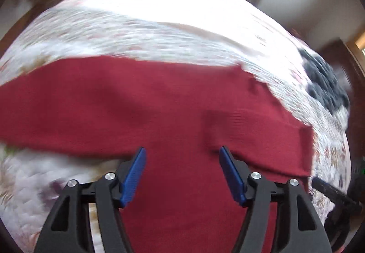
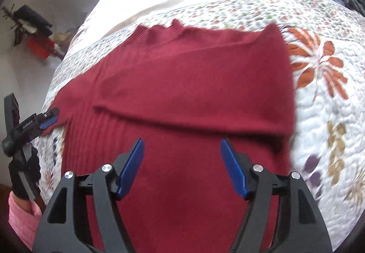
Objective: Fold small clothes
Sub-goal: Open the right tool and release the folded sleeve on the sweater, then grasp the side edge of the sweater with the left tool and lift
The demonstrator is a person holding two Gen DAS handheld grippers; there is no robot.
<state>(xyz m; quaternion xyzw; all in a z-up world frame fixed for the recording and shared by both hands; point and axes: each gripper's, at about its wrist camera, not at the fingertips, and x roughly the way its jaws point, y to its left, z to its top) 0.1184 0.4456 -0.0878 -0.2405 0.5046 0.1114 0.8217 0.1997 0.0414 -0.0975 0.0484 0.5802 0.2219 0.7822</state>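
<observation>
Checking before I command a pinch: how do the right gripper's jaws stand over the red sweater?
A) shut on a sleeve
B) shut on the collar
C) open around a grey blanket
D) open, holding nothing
D: in the right wrist view the right gripper has its jaws spread wide, with the red sweater lying flat on the quilt between and beyond them, ungripped.

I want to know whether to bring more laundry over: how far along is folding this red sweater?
Partly done. One sleeve already lies folded across the red sweater on the floral quilt. Nothing is in hand: the right gripper and the left gripper are open above the fabric. The other sleeve still sticks out sideways, and the body is not yet folded up.
</observation>
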